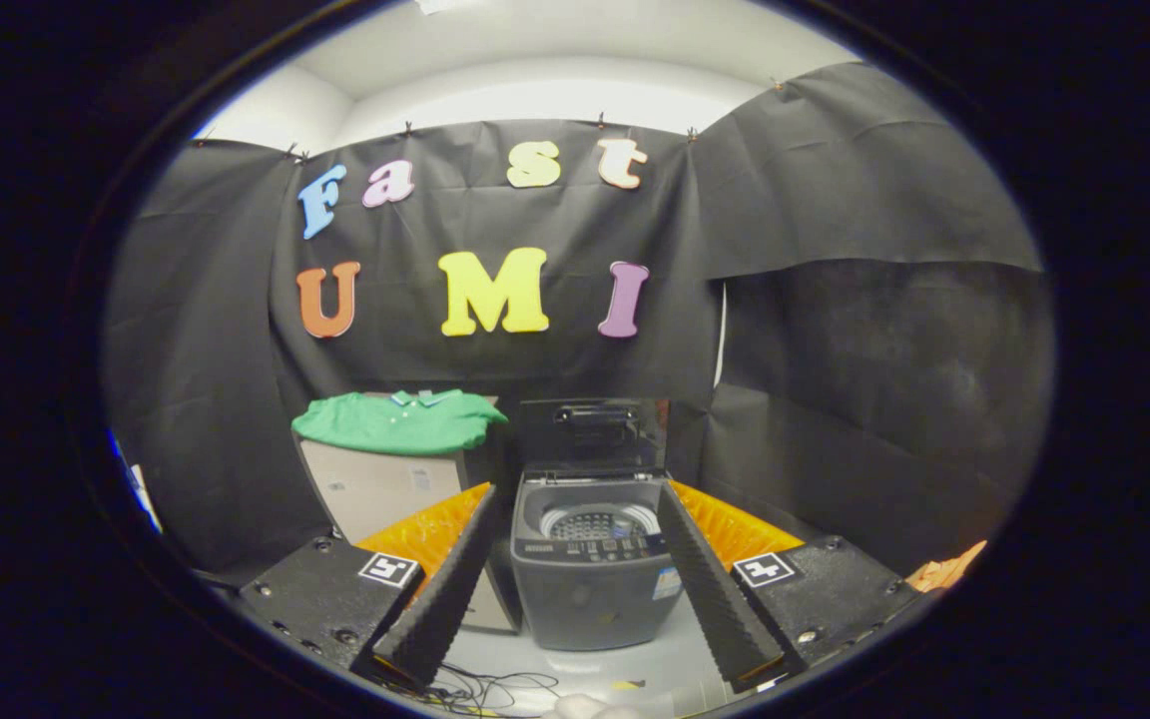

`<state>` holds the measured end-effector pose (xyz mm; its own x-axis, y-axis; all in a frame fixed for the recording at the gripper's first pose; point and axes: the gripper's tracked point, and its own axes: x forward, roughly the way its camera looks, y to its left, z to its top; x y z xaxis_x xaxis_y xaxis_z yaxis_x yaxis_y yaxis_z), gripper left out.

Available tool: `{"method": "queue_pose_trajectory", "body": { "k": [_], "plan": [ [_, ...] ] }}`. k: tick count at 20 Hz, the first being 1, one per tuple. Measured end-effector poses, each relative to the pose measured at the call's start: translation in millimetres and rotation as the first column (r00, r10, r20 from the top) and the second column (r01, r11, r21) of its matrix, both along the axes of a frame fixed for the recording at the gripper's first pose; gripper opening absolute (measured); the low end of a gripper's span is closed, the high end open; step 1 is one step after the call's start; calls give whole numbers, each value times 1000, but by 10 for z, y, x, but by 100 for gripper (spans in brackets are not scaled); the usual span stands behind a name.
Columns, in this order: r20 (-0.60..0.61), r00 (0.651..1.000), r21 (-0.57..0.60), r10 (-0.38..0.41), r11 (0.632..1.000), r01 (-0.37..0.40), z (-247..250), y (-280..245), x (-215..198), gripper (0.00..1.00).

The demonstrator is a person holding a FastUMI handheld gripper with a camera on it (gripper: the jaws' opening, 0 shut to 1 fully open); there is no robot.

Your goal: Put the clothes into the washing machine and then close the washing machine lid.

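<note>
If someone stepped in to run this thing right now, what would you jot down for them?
Claw: open, holding nothing, fingers spread either side of the washer from a distance.
Green shirt: draped over a box beside the washer, beyond the fingers.
Washing machine: on the floor straight ahead, lid standing open, drum showing.
Done: nothing yet.
Left: grab the shirt, drop it in the drum, shut the lid.
</note>
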<state>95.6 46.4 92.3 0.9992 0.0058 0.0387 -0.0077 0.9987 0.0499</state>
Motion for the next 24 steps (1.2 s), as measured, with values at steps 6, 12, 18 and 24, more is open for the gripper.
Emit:
{"method": "queue_pose_trajectory", "body": {
  "k": [6, 12, 18, 24],
  "plan": [
    [13, 998, 33, 61, 998, -62, 610, 538, 851, 100],
    [27, 987, 26, 156, 987, -157, 1236, 1253, 1739, 100],
    [-6, 971, 33, 239, 971, -238, 1568, 2010, 2462, 100],
    [-108, 951, 34, 290, 957, -288, 1420, 2719, 3106, 100]
  ]
}}
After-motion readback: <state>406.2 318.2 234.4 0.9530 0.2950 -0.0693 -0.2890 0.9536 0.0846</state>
